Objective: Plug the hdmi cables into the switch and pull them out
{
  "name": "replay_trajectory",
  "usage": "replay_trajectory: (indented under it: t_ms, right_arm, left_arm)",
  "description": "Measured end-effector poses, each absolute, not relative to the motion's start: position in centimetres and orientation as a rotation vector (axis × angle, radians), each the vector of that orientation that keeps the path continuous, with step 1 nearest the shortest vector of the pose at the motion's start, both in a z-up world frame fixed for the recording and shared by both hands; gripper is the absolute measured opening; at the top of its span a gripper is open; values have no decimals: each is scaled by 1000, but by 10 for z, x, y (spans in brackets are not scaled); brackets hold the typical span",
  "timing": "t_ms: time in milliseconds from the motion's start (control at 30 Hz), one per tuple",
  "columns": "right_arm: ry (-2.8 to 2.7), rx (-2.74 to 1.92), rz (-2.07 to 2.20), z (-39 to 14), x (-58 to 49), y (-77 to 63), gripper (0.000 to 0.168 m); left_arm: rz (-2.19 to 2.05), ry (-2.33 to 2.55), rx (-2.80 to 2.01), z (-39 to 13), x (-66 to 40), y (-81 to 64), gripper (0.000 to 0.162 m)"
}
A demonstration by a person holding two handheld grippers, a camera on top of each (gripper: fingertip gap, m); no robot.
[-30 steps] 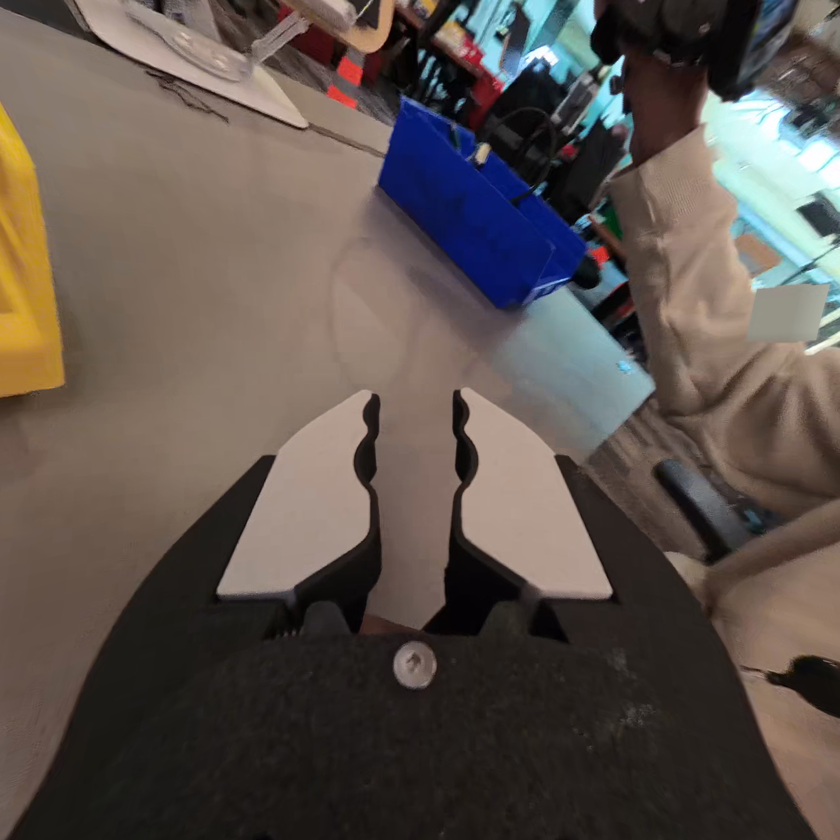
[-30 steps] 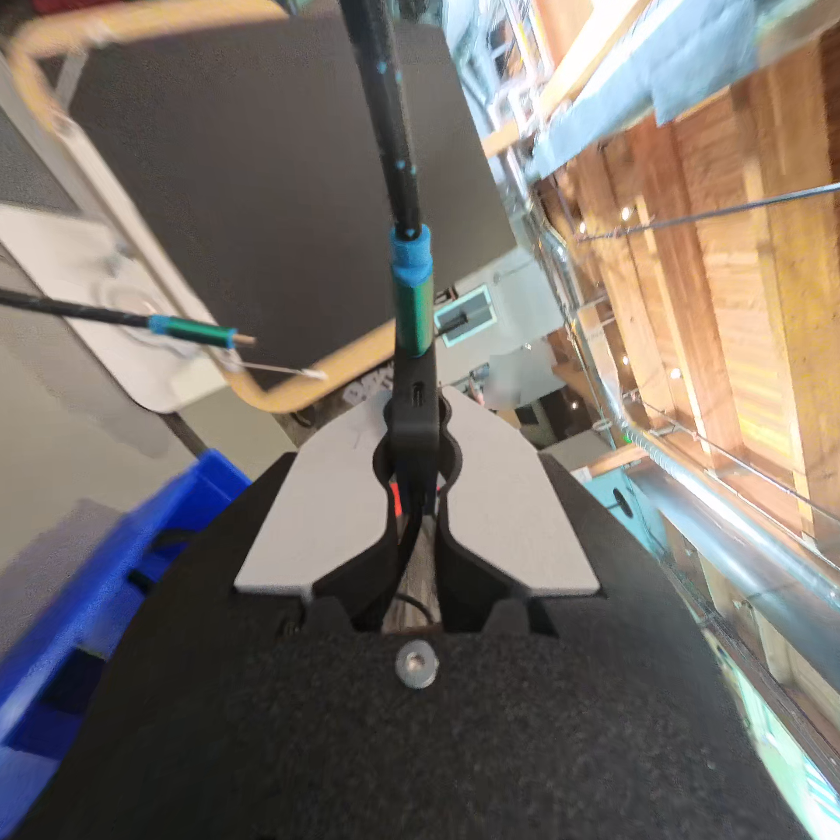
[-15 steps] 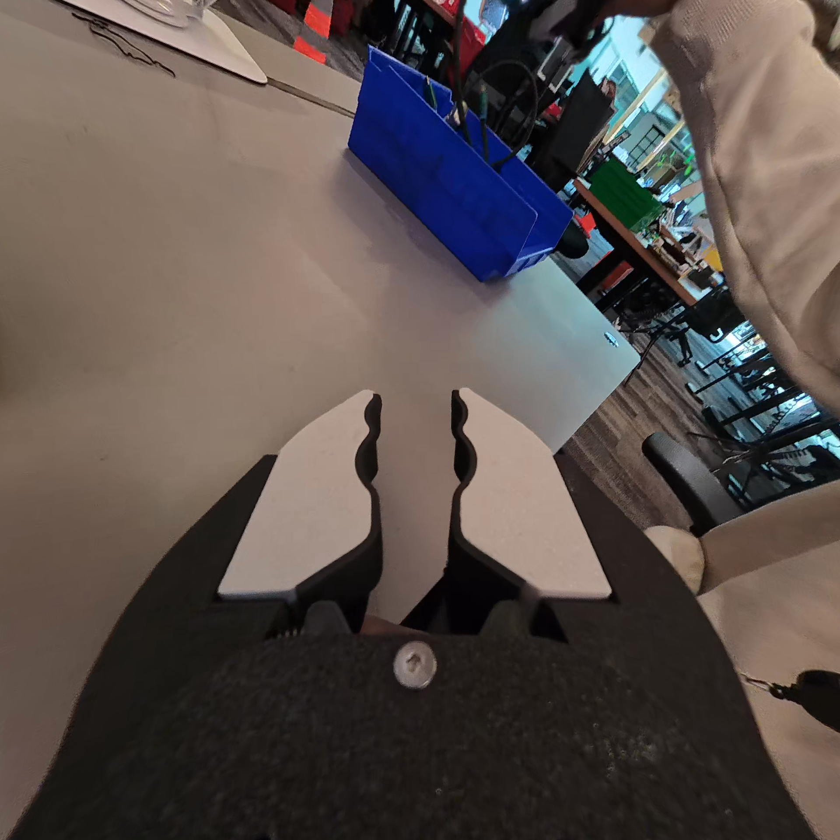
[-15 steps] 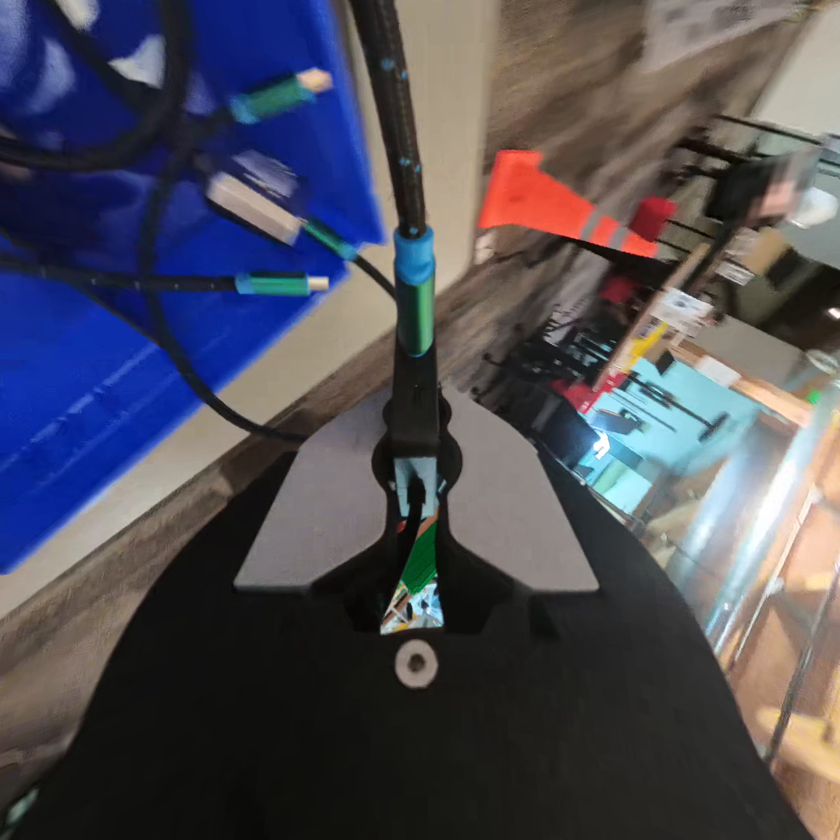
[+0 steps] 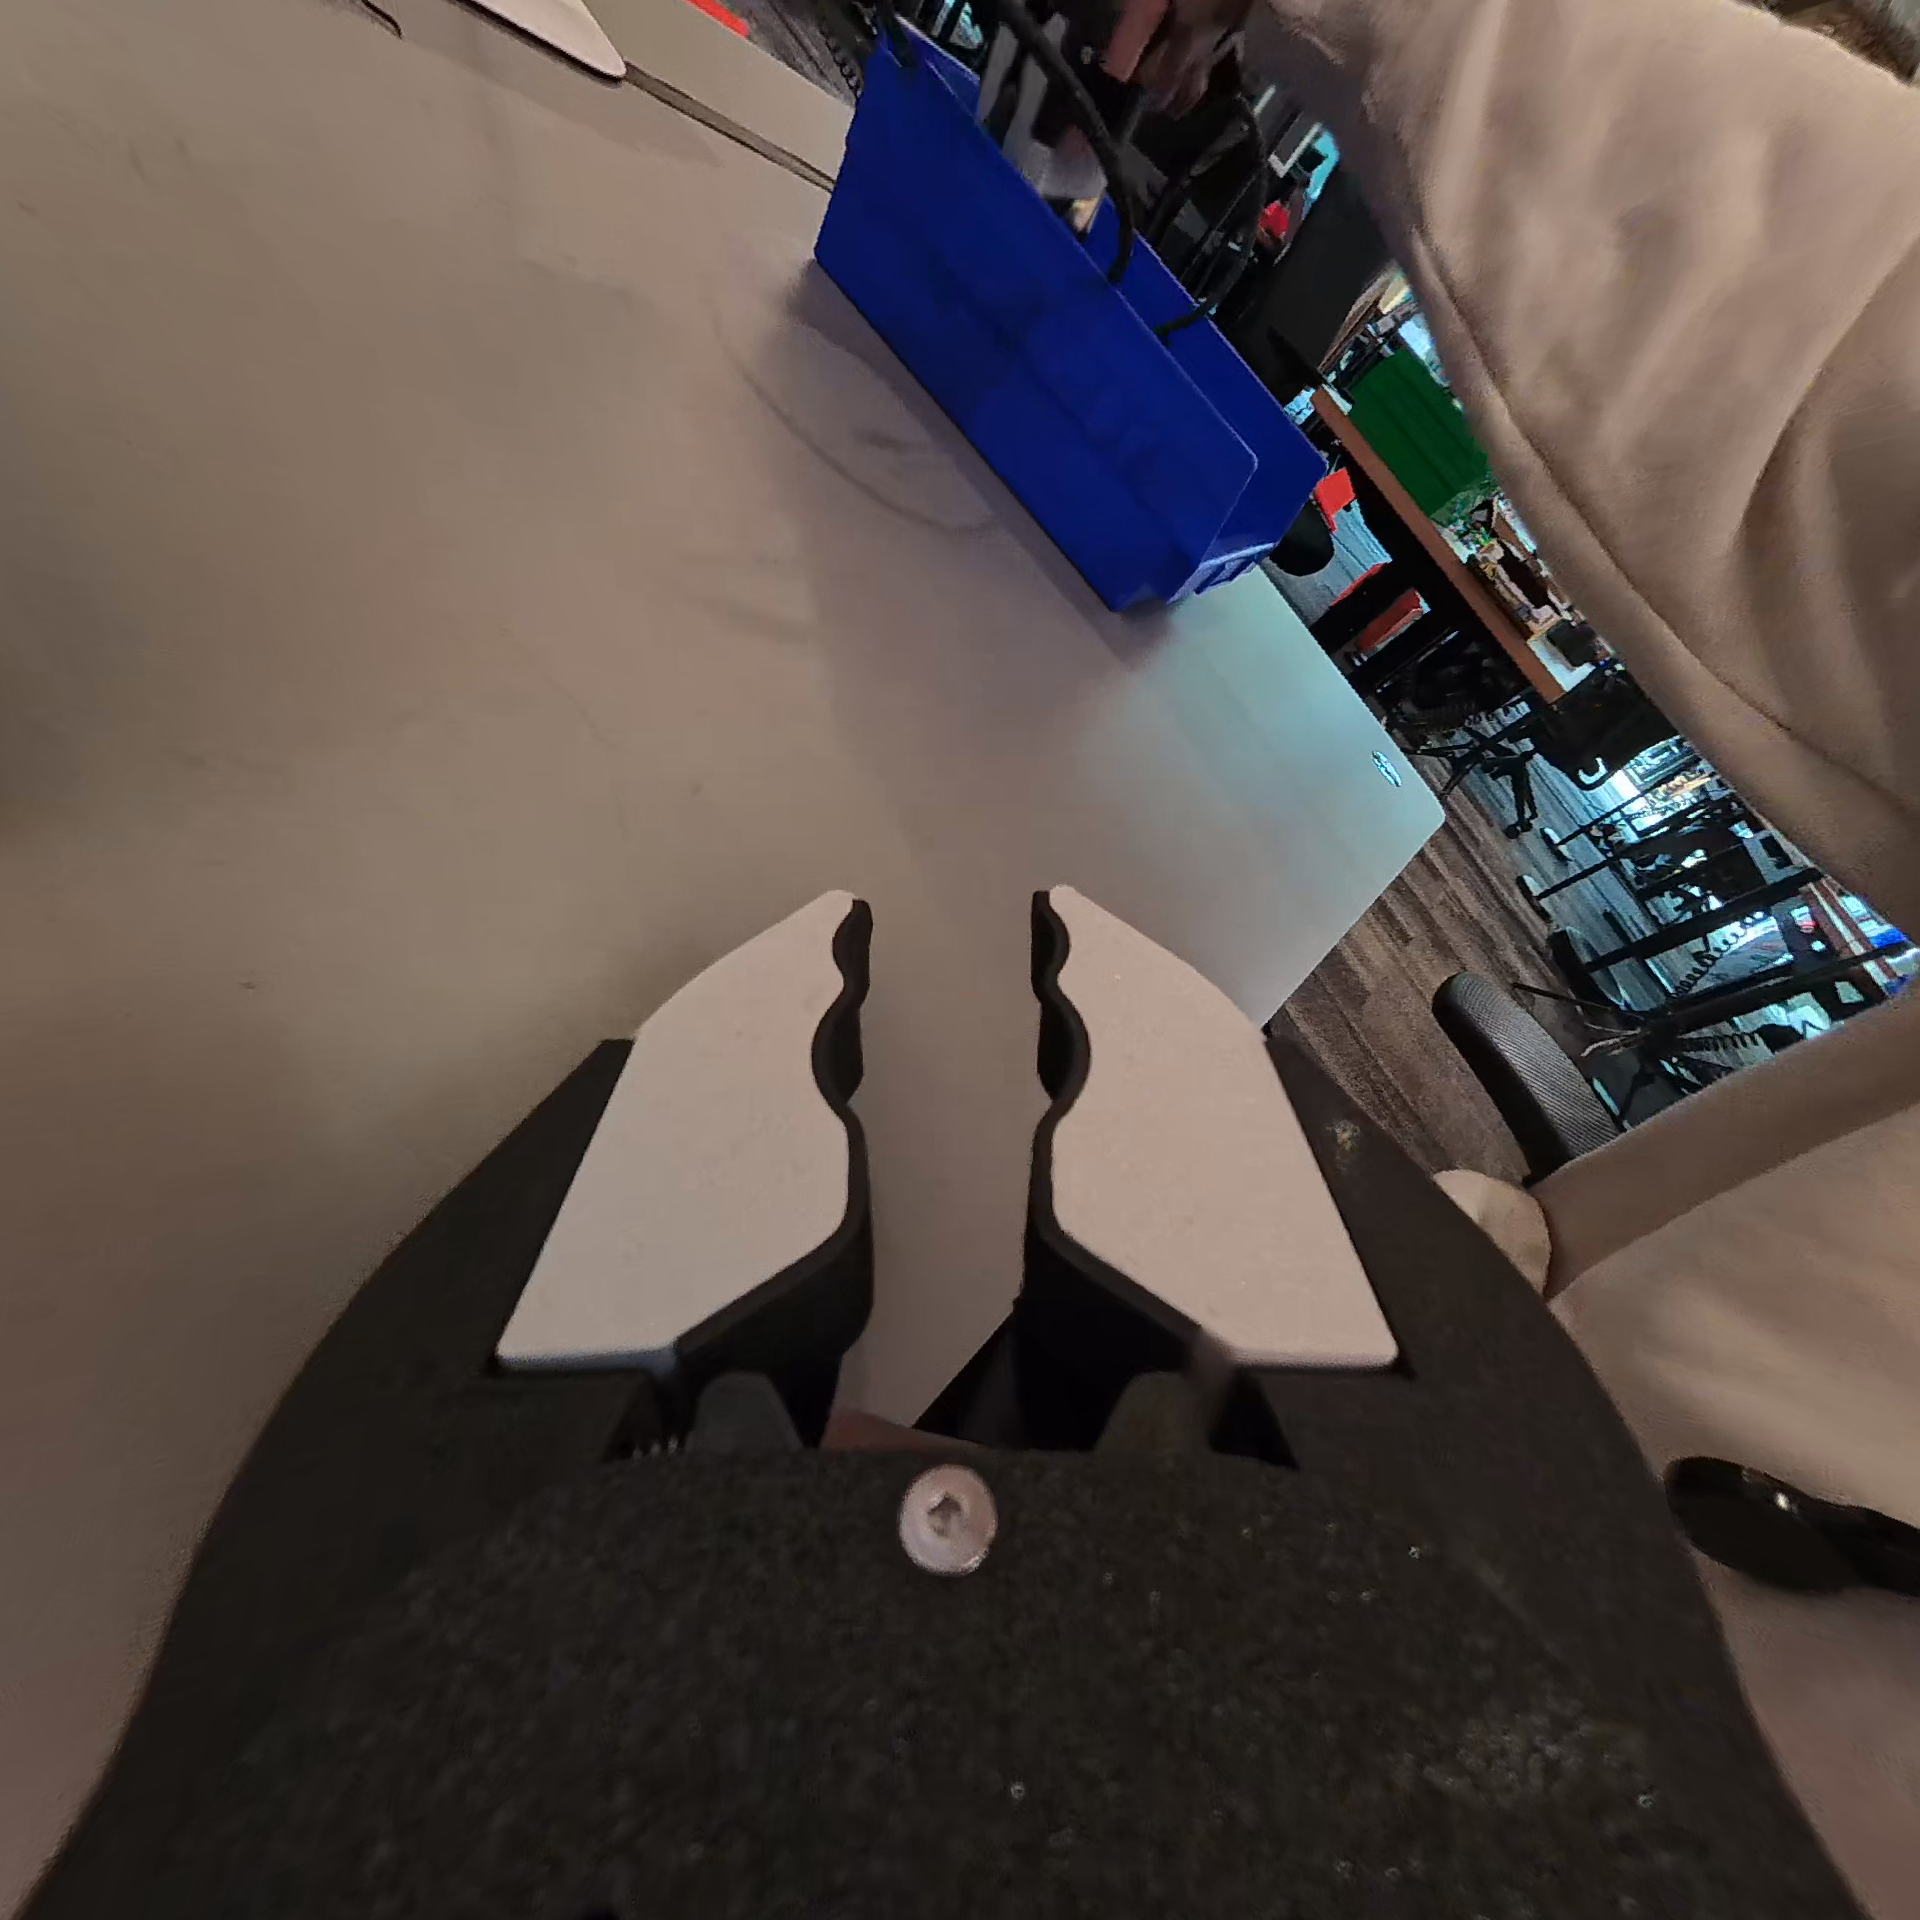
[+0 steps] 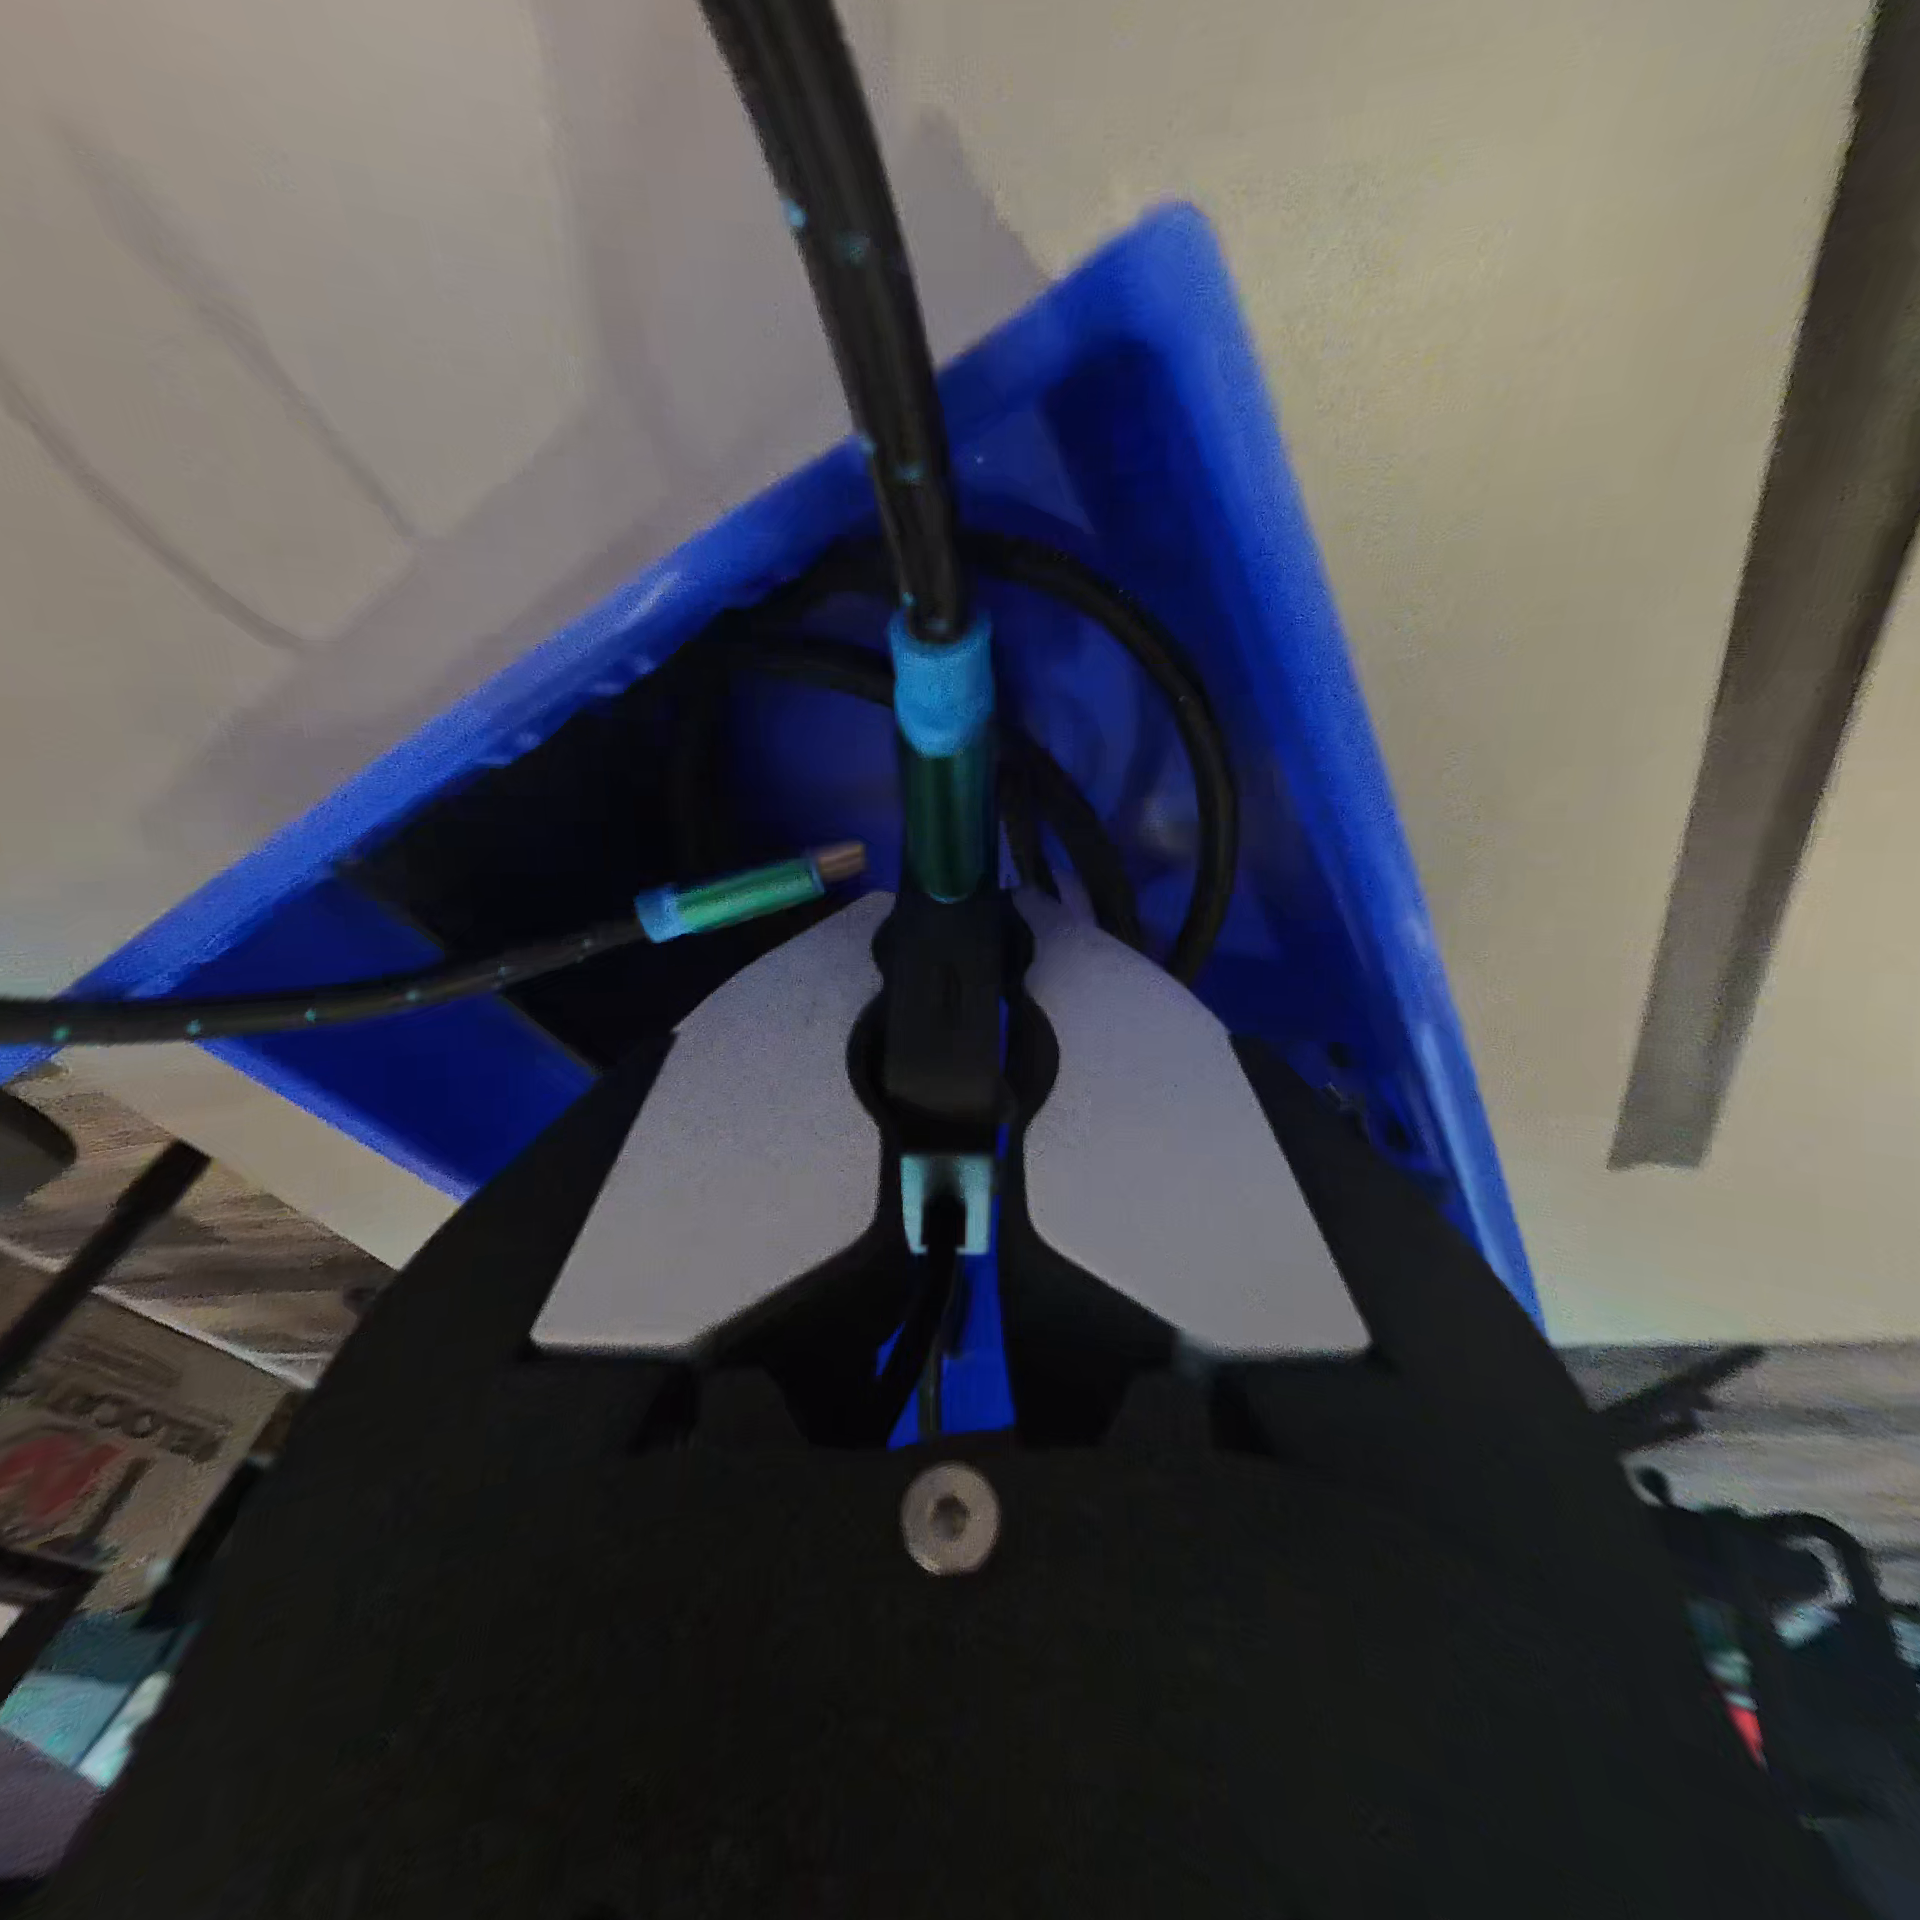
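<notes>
The left gripper (image 5: 951, 997) is still hovering over the grey table (image 5: 416, 623), jaws apart and empty. The blue bin (image 5: 1039, 395), upper centre, has drawn nearer. The right gripper (image 6: 951, 966), clamped on a black switch (image 6: 940, 1023) with its hdmi cable (image 6: 883, 395) plugged in, has swung over that bin; a loose plug (image 6: 748, 894) is lying centre left.

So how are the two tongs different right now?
The left tongs are open and empty; the right tongs are shut on a black plug. The left hang over the bare table; the right point into the blue bin. Both have pale fingers.
</notes>
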State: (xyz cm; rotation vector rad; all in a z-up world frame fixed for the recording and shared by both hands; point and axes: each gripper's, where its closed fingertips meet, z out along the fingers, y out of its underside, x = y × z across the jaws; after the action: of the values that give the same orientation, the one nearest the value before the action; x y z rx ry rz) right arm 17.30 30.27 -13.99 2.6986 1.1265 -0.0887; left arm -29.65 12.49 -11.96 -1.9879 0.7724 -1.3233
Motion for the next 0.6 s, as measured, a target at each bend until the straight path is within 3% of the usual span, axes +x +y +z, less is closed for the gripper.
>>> replay_trajectory:
  t_ms: [133, 300, 500, 600]
  right_arm:
    - [994, 2687, -258, -157, 181, 293, 35]
    - [993, 3062, -371, -94, 201, 334, 51]
    - [965, 3593, 342, 27, 274, 385, 46]
    - [984, 3749, 545, 75, 258, 373, 46]
  left_arm:
    - [-1274, 796, -2007, -127, -298, 128, 29]
    - [-1312, 778, -2007, -126, -298, 131, 29]
    - [-1359, 781, -2008, -124, -291, 130, 29]
    - [-1346, 805, -2007, -125, -288, 127, 29]
